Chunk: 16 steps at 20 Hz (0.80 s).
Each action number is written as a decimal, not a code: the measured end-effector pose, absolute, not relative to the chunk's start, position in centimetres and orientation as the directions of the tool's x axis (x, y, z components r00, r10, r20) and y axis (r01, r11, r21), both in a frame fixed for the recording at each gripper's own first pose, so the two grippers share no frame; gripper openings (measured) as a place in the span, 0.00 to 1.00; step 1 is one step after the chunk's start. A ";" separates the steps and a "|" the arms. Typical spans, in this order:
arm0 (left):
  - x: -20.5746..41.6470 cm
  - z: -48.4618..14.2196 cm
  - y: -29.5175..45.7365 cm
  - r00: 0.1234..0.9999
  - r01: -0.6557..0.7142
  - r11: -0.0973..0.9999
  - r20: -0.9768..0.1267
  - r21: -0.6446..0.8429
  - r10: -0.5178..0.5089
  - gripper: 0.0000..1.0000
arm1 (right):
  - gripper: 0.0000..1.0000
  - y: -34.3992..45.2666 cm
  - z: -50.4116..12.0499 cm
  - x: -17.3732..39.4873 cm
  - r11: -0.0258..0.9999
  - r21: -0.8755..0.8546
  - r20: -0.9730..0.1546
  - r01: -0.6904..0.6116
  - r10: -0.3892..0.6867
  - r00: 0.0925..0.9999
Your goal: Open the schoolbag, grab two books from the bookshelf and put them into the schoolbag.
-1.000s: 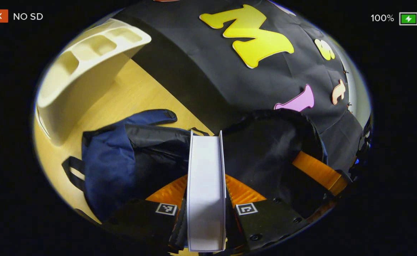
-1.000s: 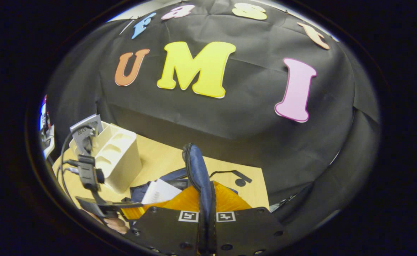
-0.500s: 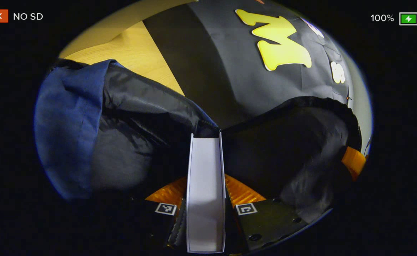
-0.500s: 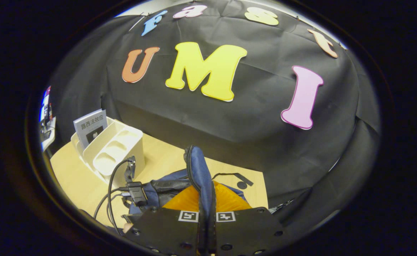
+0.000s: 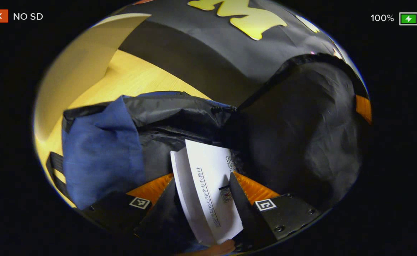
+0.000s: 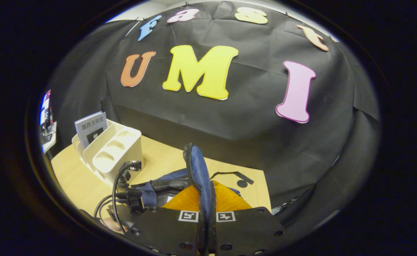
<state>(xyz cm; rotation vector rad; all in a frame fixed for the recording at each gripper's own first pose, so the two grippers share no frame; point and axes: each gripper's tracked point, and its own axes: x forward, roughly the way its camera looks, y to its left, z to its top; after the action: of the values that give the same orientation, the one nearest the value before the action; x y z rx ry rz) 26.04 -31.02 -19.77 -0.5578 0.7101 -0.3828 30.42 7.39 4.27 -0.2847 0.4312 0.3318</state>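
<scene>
The navy-blue woven-cloth schoolbag [image 5: 101,153] looks matt, with a faintly shiny, crinkled black nylon lining [image 5: 301,131]. The white paper book [image 5: 212,185] has a smooth cover. The pale wood-grain counter [image 5: 130,80] has a slight sheen, and the cream plastic bookshelf [image 6: 117,154] is smooth and matt.

Schoolbag [image 5: 101,153]: blue fabric, black lining, lying on the bench beside the bookshelf, mouth open, one edge lifted upright.
Book [image 5: 208,185]: white cover with printed text, tilted, resting inside the schoolbag's opening.
Second book [image 6: 91,128]: grey cover, upright in the rear slot of the white bookshelf [image 6: 114,153], left of the schoolbag.
</scene>
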 end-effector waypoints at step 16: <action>21.4 -6.2 -17.0 0.881 0.303 0.932 -0.315 -0.196 -0.353 0.91 | 0.00 4.3 2.5 28.3 0.923 -0.193 -0.384 -0.334 0.242 0.891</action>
<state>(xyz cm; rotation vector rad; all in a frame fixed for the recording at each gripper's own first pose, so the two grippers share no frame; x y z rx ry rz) 21.39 -17.05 -6.16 -0.1432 0.3542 -0.3431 28.29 4.31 2.52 -0.2592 0.3631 0.3023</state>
